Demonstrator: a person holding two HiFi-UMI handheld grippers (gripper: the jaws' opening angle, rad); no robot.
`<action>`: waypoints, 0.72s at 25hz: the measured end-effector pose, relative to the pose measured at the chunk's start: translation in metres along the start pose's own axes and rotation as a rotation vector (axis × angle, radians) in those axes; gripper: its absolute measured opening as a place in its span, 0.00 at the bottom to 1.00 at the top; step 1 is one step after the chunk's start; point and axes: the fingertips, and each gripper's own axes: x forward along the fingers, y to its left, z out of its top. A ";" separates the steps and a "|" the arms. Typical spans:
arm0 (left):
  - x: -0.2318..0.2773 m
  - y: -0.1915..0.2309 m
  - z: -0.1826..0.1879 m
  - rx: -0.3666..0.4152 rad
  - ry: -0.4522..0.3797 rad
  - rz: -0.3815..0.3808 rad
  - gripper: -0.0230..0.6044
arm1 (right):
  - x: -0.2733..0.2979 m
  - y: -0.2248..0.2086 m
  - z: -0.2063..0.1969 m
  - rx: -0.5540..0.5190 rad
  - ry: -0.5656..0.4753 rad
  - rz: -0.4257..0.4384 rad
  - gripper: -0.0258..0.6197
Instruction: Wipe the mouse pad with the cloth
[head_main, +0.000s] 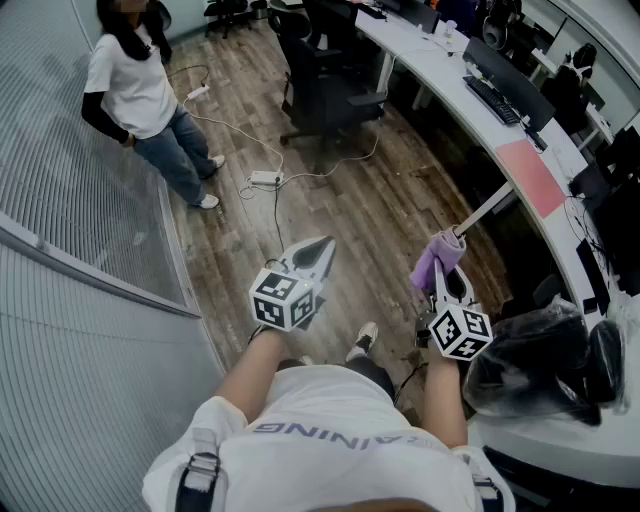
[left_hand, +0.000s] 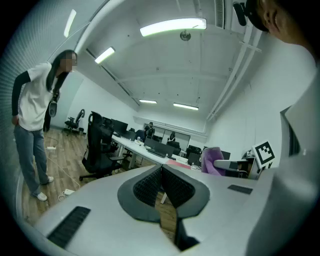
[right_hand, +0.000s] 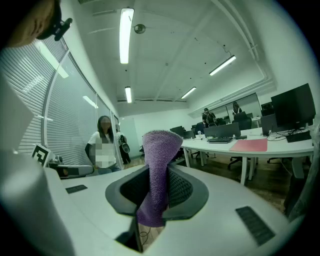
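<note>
Right claw (head_main: 446, 272), pinching the purple cloth (head_main: 436, 258), sits nearer the pink mouse pad (head_main: 531, 176), ahead-right; left claw (head_main: 321, 245) is pressed together, empty.

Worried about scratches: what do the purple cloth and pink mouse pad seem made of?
The purple cloth looks like soft terry or microfibre, matte, with a fuzzy nap. The flat pink rectangular mouse pad looks smooth and matte, possibly fabric or plastic; too distant to tell.
</note>
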 end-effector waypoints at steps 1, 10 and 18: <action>-0.002 0.003 0.001 -0.001 -0.002 0.011 0.09 | 0.002 0.003 0.000 -0.002 0.003 0.011 0.19; -0.002 0.010 0.007 -0.005 -0.011 0.032 0.09 | 0.014 0.013 0.009 -0.018 0.010 0.042 0.19; -0.001 0.014 0.001 -0.009 0.003 0.029 0.09 | 0.016 0.017 0.005 -0.019 0.008 0.066 0.19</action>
